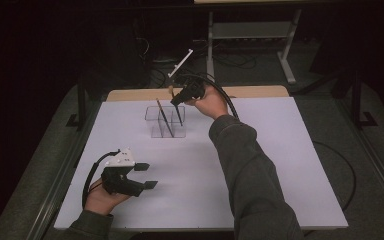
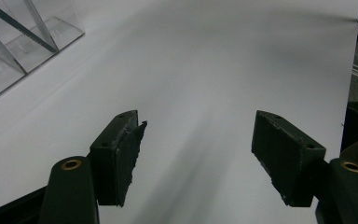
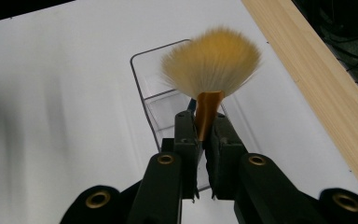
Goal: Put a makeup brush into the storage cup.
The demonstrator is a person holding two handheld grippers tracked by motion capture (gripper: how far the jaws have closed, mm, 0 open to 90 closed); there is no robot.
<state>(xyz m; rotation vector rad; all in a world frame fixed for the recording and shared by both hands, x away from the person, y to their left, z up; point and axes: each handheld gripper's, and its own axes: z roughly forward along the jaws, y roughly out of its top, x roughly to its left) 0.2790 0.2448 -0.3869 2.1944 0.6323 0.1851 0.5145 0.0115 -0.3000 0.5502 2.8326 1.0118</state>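
My right gripper [image 1: 176, 102] hangs over a clear divided organizer [image 1: 155, 131] at the back of the table, shut on a makeup brush [image 1: 178, 115]. In the right gripper view the jaws [image 3: 204, 123] pinch the brush's orange ferrule, and its tan fan of bristles [image 3: 212, 63] spreads past the tips above the organizer [image 3: 140, 79]. The handle slants down into a compartment. A second dark stick [image 1: 162, 116] leans in the organizer, seen as well in the left gripper view [image 2: 18, 25]. My left gripper [image 1: 147, 175] rests low at the front left, open and holding nothing [image 2: 198, 144].
A white mat [image 1: 260, 165] covers the table, with a strip of bare wood [image 1: 130, 94] along the far edge. Dark floor, cables and a metal stand [image 1: 250, 32] lie beyond. The right forearm crosses the middle of the mat.
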